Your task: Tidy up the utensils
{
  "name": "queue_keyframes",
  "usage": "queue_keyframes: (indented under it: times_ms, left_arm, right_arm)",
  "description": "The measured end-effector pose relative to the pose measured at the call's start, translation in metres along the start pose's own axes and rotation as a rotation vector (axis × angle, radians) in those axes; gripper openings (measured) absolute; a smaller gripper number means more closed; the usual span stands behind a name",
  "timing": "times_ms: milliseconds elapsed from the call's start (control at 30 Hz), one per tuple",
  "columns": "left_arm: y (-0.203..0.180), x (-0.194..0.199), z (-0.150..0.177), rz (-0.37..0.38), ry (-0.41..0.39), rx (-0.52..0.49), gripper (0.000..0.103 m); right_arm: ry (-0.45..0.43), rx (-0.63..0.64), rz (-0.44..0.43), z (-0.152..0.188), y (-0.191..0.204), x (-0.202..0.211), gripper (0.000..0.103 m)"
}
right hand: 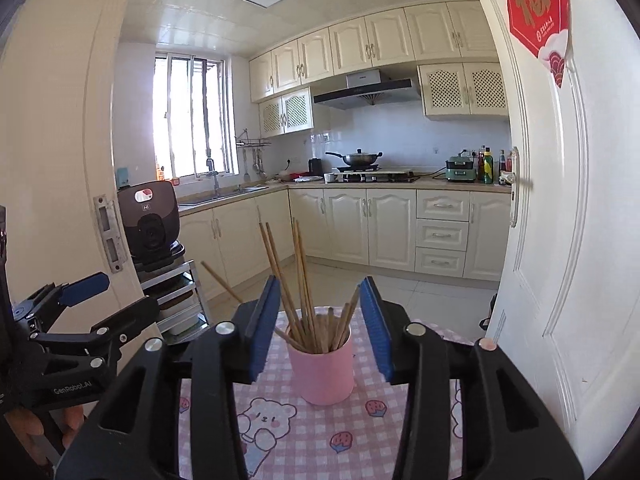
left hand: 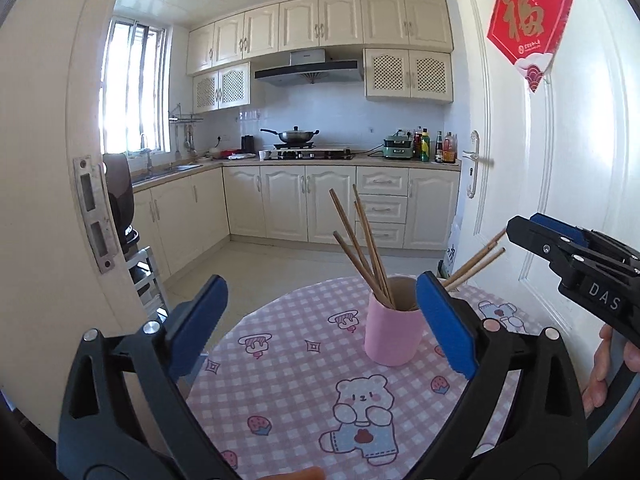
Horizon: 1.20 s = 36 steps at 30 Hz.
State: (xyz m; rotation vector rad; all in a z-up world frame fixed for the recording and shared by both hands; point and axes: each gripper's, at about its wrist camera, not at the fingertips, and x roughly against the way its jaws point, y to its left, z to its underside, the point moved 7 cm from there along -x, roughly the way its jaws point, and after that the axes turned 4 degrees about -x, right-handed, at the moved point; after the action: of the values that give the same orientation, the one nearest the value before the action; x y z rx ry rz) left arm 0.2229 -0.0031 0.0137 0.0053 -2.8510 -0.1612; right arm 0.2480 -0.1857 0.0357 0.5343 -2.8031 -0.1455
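Note:
A pink cup (left hand: 394, 332) (right hand: 322, 372) stands upright on a round table under a pink checked cloth (left hand: 288, 372) (right hand: 404, 424). Several wooden chopsticks (left hand: 362, 240) (right hand: 300, 280) stand in it, fanned out and leaning on the rim. My left gripper (left hand: 320, 280) is wide open, back from the cup, with nothing between its blue pads. It also shows at the left edge of the right wrist view (right hand: 116, 300). My right gripper (right hand: 320, 280) is open, its pads apart on either side of the chopsticks' line of sight and touching nothing. In the left wrist view it (left hand: 520, 226) hovers at the right.
A white door (left hand: 540, 160) (right hand: 560, 240) stands open close to the table's right side. A dark rice cooker (right hand: 150, 216) sits on a metal rack by the door frame at the left. Beyond lies a kitchen with cream cabinets and a stove.

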Motion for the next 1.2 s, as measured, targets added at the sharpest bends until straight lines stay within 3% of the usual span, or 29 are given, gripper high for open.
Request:
queue_keyframes:
  times_ms: [133, 333, 500, 633, 767, 967, 1200]
  left_arm:
    - [-0.003, 0.032, 0.003, 0.004, -0.048, -0.005, 0.093]
    - [0.001, 0.080, 0.011, -0.029, -0.125, 0.003, 0.093]
    - [0.005, 0.107, 0.024, -0.081, -0.162, 0.020, 0.094]
    - [0.007, 0.129, 0.028, -0.092, -0.194, 0.027, 0.094]
    - [0.004, 0.144, 0.029, -0.092, -0.223, 0.030, 0.094]
    - [0.002, 0.156, 0.032, -0.067, -0.249, 0.035, 0.094]
    - [-0.005, 0.153, 0.036, -0.081, -0.250, 0.013, 0.094]
  right_arm:
    - [-0.034, 0.013, 0.006, 0.012, 0.021, 0.033, 0.064]
    - [-0.129, 0.077, 0.079, 0.024, 0.044, 0.083, 0.078]
    - [-0.157, 0.094, 0.079, 0.036, 0.060, 0.105, 0.082]
    - [-0.194, 0.130, 0.127, 0.040, 0.065, 0.119, 0.085]
    - [-0.204, 0.101, 0.104, 0.046, 0.064, 0.132, 0.085]
    - [-0.224, 0.084, 0.097, 0.054, 0.063, 0.144, 0.089]
    - [-0.225, 0.099, 0.152, 0.060, 0.061, 0.148, 0.092]
